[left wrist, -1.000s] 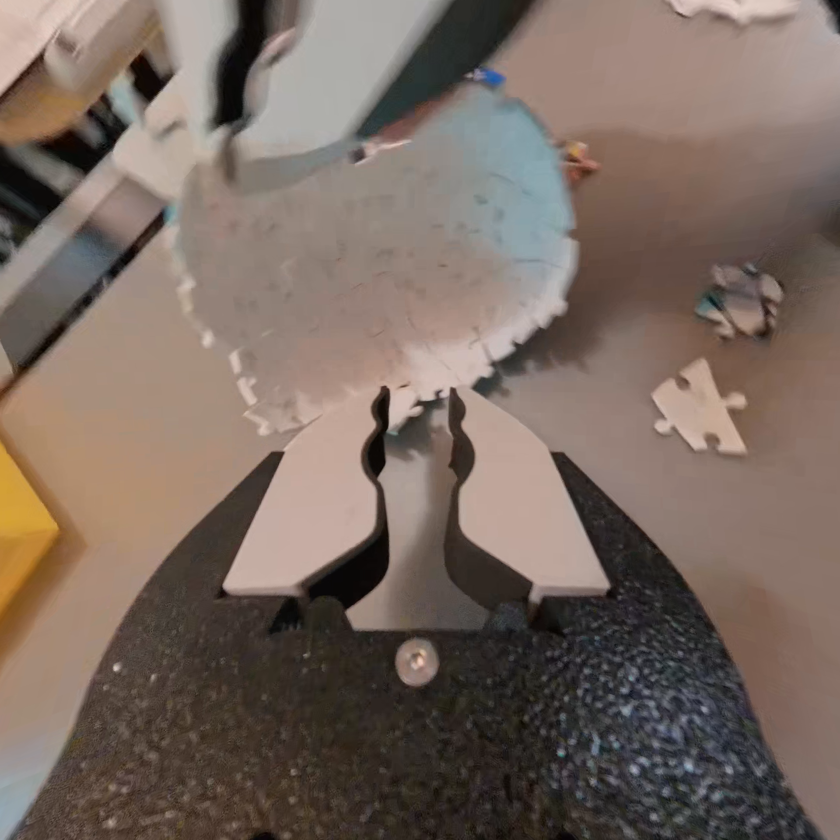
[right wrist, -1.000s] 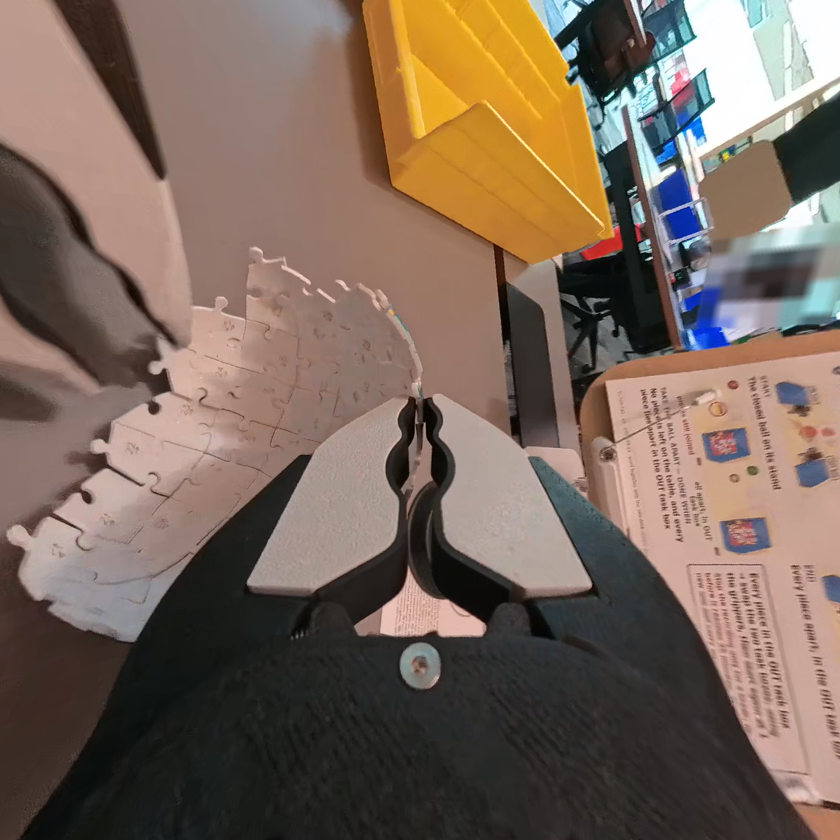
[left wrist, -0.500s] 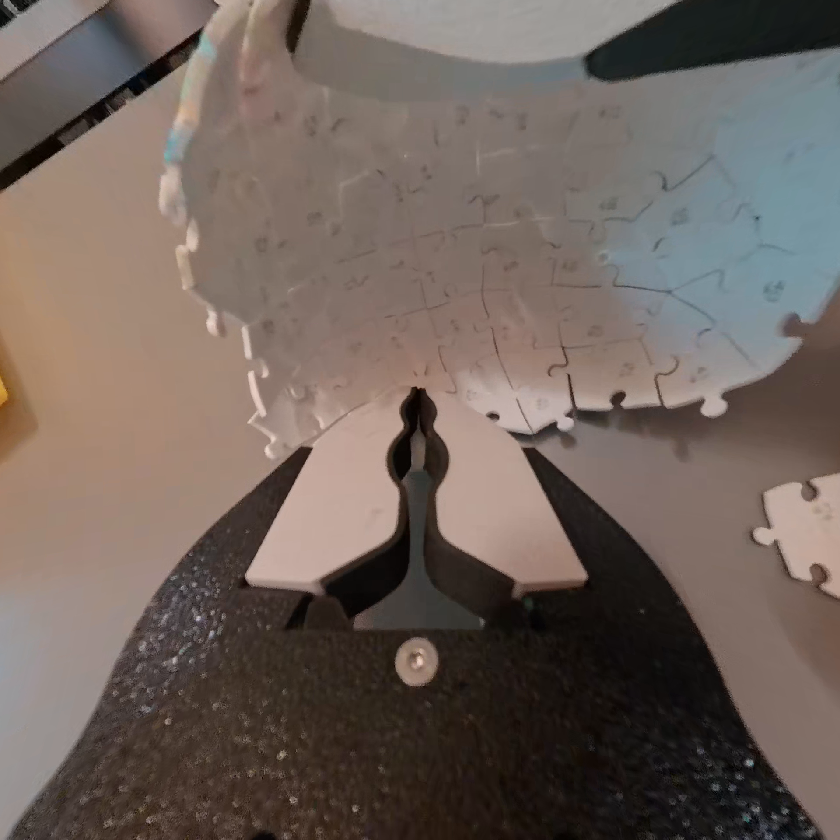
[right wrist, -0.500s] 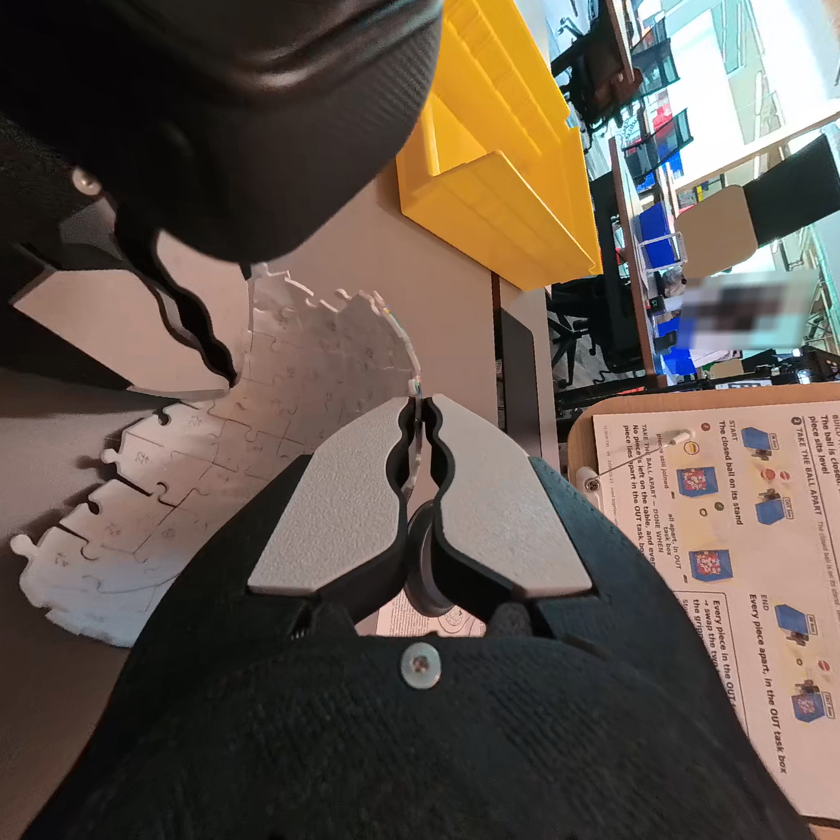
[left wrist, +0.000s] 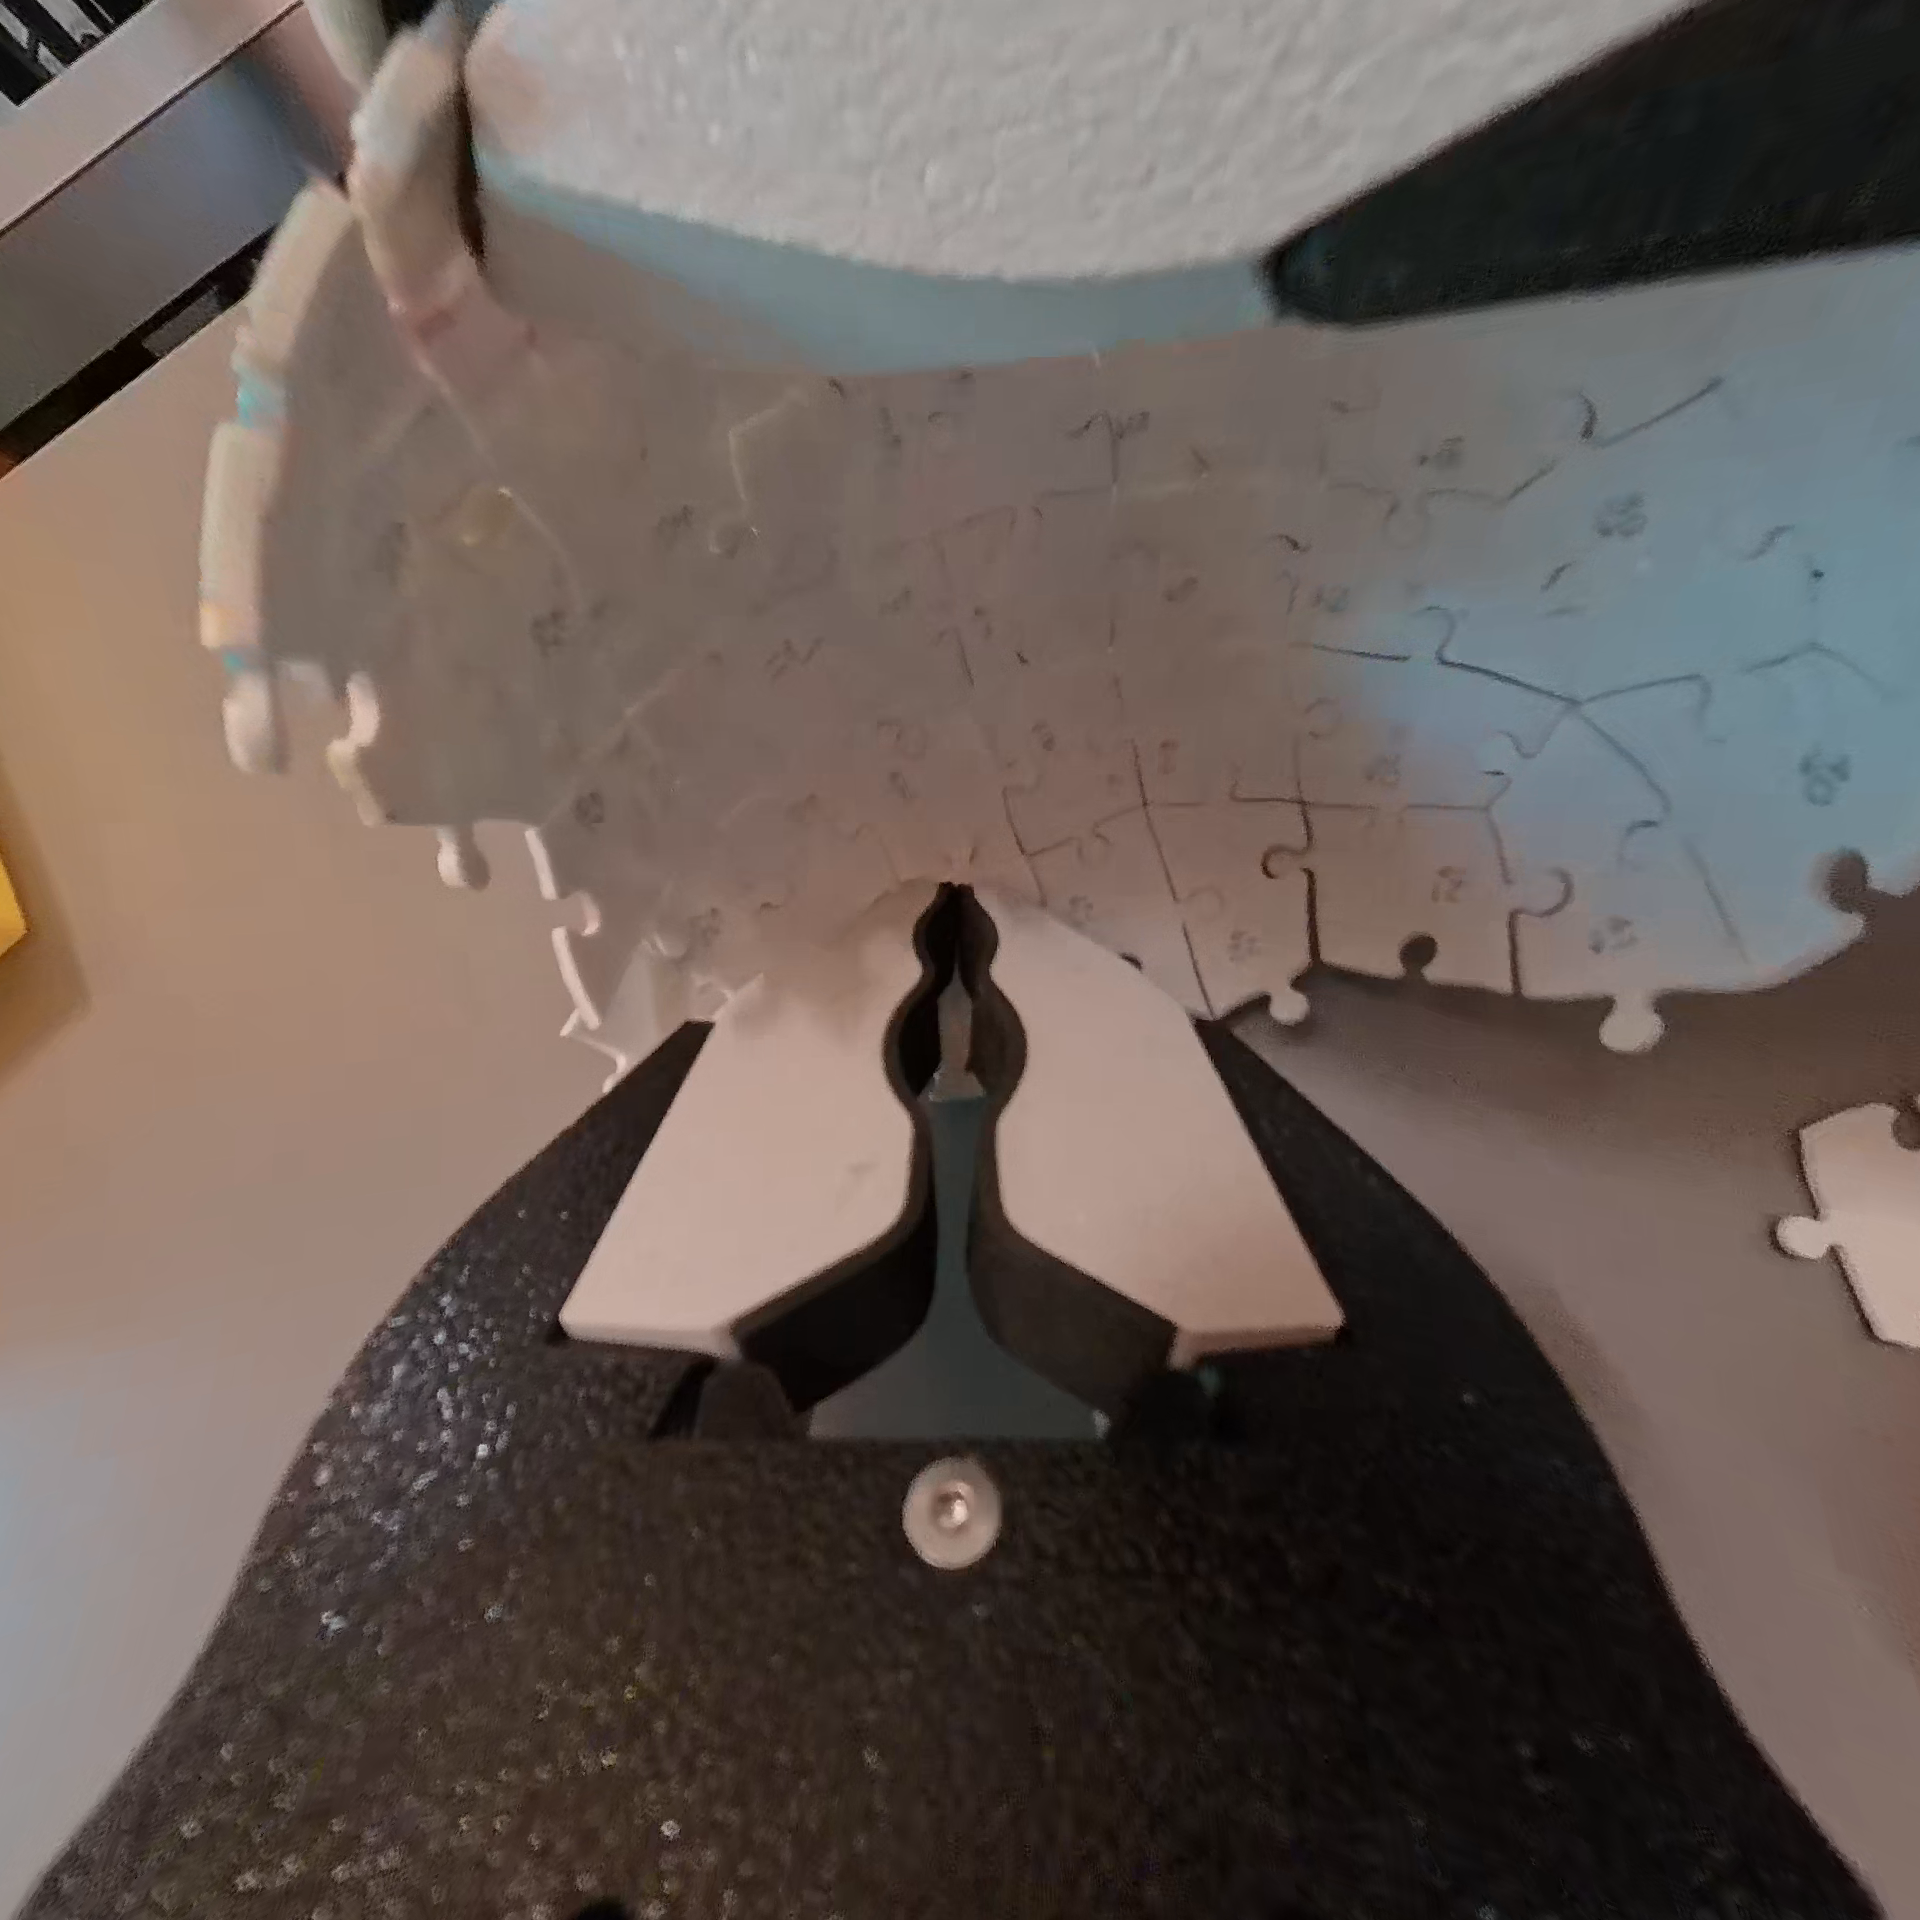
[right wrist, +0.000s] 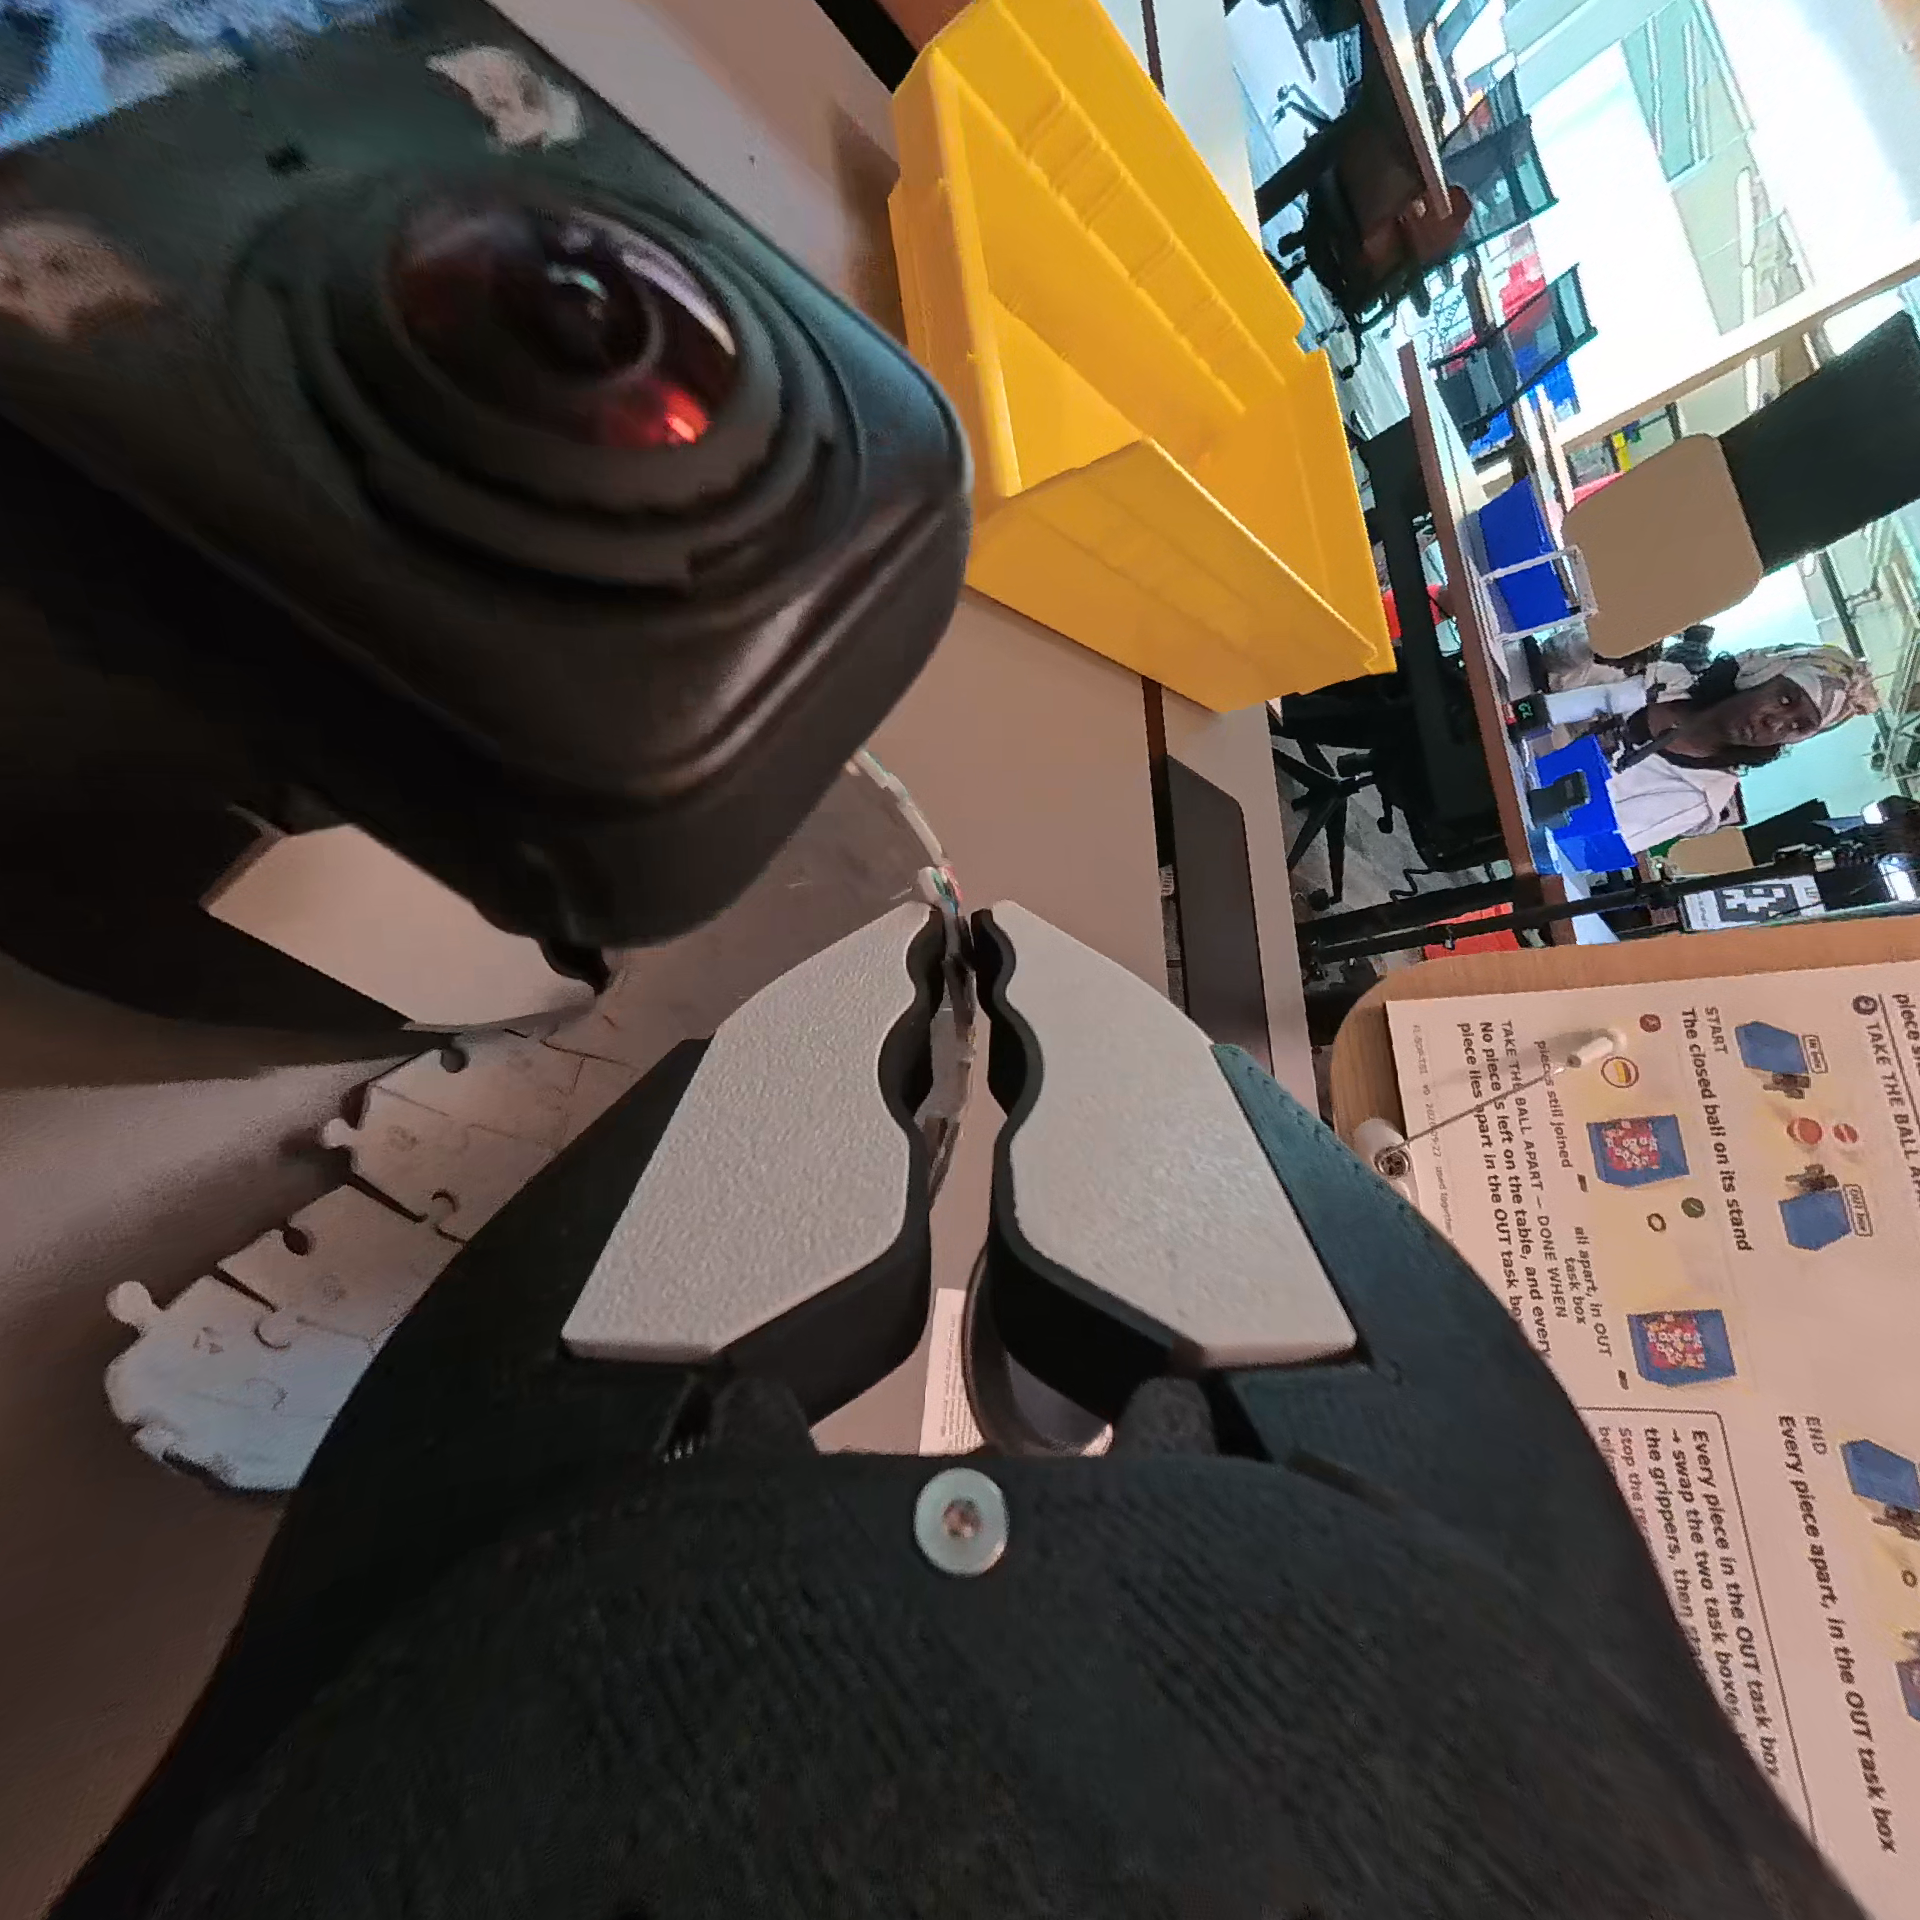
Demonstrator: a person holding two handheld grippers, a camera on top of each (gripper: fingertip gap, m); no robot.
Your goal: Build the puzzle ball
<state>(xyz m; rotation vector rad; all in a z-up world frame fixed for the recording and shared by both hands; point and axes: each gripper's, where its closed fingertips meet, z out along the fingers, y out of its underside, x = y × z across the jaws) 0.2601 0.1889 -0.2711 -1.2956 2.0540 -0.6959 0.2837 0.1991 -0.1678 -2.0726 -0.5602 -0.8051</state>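
Between the two claws hangs the shell [left wrist: 1039,665], a curved sheet of joined white puzzle pieces whose inner side faces the left wrist camera, with knobs and notches along its free lower edge. The left claw [left wrist: 954,906] is pressed nearly together at its tips, pinching the shell's lower rim, and a thin edge of the piece shows in the narrow gap between its fingers [left wrist: 790,1132]. The right claw [right wrist: 961,930] likewise pinches an edge of the shell [right wrist: 343,1226] between its tips, the rim running down the slit between the two grey fingers [right wrist: 769,1153]. From the left view the right claw's pale finger and black body fill the top of the frame, lying over the shell's upper part. From the right view the left claw's camera [right wrist: 561,322], a black block with a round dark lens, looms very close at upper left, hiding much of the shell. On the grey table [left wrist: 208,1195], just right of the shell, lies a loose piece [left wrist: 1860,1236], white side up and partly cut off by the frame edge. Farther off in the right view a yellow bin [right wrist: 1132,416] stands on the table, and at right a printed sheet [right wrist: 1714,1299] lies on a wooden board [right wrist: 1351,1049].
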